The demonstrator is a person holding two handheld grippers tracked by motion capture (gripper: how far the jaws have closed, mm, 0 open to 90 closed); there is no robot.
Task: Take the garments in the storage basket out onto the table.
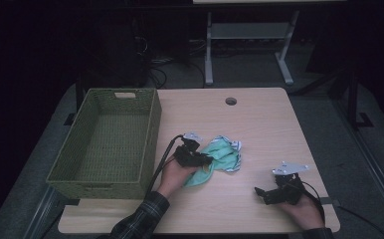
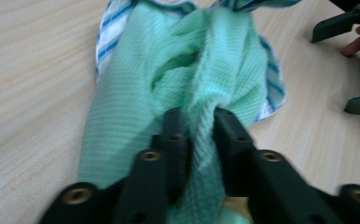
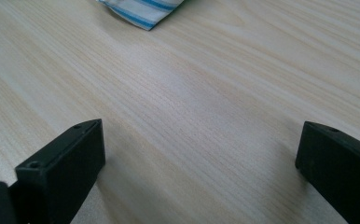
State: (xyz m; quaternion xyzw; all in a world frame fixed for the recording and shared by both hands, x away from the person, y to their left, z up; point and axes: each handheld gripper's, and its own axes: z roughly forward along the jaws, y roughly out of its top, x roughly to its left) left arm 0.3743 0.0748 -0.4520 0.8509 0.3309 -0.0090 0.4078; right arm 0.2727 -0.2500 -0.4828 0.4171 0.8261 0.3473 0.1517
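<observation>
Far left: woven basket (image 1: 98,188), olive green, rectangular, open-topped, with stiff plaited walls and a cut-out handle in the far end. Stands on the pale wood-grain table (image 1: 259,124), well clear of the work.

Centre: left gripper (image 1: 200,160), jaws narrow, pinching a raised ridge of the cloth (image 1: 225,154). In the left gripper view, gathers that ridge between both black pads (image 2: 197,116), fabric pressed on either side. Judged a thin purchase: a single fold, near the cloth's near edge.

Cloth (image 2: 169,70): mint-green waffle knit, soft and limp, with a white border striped blue. Lies crumpled on the table just right of the basket, bunched into loose folds, one corner trailing towards the person.

For the step in hand, judged as gathering the cloth for a lift towards the basket: take a deeper bite so more than one layer sits between the pads; keep the pinch firm before raising; lift straight up until the trailing corner clears the table; carry high over the basket rim.

Right: right gripper (image 1: 260,193), jaws wide, holding nothing. Rests low over bare table in its own view (image 3: 199,140), a striped cloth corner (image 3: 143,9) well ahead. Bring across to support the hanging side if needed.
</observation>
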